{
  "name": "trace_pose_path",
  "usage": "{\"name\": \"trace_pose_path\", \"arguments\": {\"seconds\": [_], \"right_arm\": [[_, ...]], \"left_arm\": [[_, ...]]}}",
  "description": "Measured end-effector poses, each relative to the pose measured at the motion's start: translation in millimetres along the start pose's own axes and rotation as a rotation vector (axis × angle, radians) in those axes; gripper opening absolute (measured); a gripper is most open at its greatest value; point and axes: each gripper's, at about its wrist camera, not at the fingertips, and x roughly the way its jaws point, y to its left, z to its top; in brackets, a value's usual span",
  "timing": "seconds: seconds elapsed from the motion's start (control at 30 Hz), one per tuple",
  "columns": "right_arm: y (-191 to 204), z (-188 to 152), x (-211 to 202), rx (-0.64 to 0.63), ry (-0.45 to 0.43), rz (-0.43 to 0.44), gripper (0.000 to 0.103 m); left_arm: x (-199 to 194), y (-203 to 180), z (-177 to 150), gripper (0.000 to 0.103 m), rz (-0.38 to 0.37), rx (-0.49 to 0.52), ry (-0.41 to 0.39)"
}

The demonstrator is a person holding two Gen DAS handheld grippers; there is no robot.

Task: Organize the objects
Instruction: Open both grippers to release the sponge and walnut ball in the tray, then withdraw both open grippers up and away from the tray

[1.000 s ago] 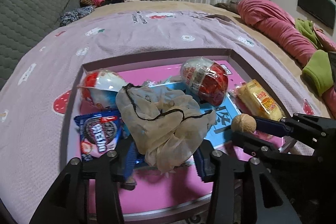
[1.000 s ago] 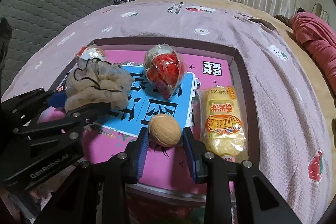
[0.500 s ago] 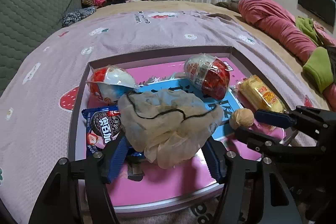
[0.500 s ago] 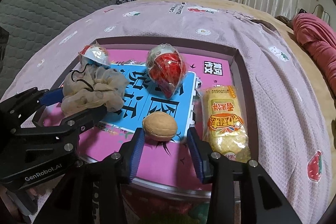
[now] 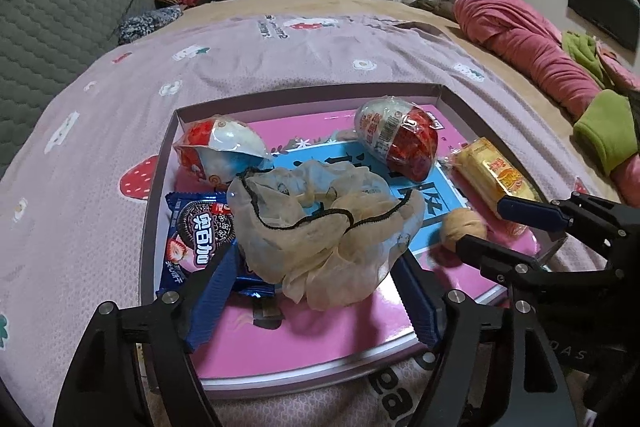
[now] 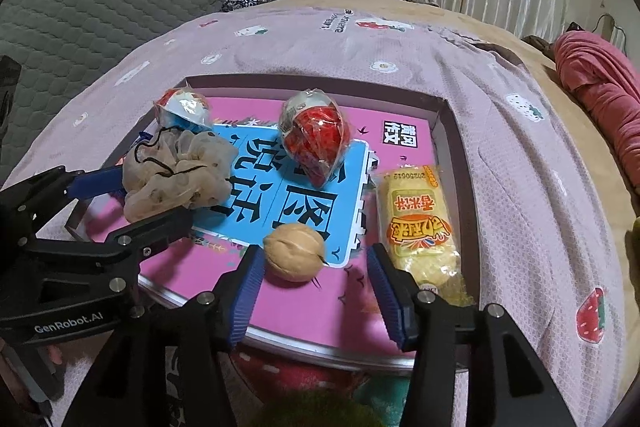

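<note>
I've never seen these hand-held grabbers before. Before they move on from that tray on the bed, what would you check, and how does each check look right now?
1. Right gripper clear of the walnut: ok, jaws have just been opening, with a gap at each pad.
2. Left gripper free of the mesh pouch: cannot tell, jaws have just been opening, but the pouch sags between the pads.
3. Walnut lying in the tray: ok.
4. Pouch lying in the tray: ok, partly over the cookie packet.
5. Yellow snack pack inside the rim: ok.
</note>
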Motion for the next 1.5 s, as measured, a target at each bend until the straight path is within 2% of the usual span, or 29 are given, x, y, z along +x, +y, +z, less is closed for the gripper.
{"name": "trace_pose_path", "arguments": {"seconds": [0.4, 0.57, 0.73, 0.97, 1.03, 1.1, 1.13, 1.23, 1.5], "right_arm": [[3, -1, -11, -0.010, -0.016, -0.005, 0.061], [-2, -1, -14, 0.004, -0.017, -0.024, 0.075], [-7, -3, -20, 0.022, -0.020, -0.029, 0.076], [-10, -9, -33, 0.038, -0.022, -0.033, 0.077], [-9, -10, -38, 0.037, -0.026, -0.037, 0.078], [-8, -9, -43, 0.035, -0.029, -0.038, 0.080], [-6, -10, -47, 0.036, -0.034, -0.042, 0.085], [-5, -10, -55, 0.034, -0.040, -0.045, 0.088], [-3, -10, -78, 0.044, -0.051, -0.046, 0.088]], "left_arm": [[-11, 6, 1, 0.084, -0.005, -0.023, -0.022], [-15, 6, 0, 0.085, -0.020, -0.028, -0.014], [-22, 6, -2, 0.086, -0.034, -0.039, -0.023], [-33, 5, -10, 0.087, -0.018, -0.050, -0.022], [-38, 4, -13, 0.091, -0.009, -0.047, -0.024], [-40, 3, -14, 0.100, -0.007, -0.048, -0.010], [-41, 3, -15, 0.101, -0.001, -0.051, -0.003], [-49, 2, -17, 0.102, 0.008, -0.059, -0.011], [-72, 4, -22, 0.102, 0.076, -0.064, -0.020]]}}
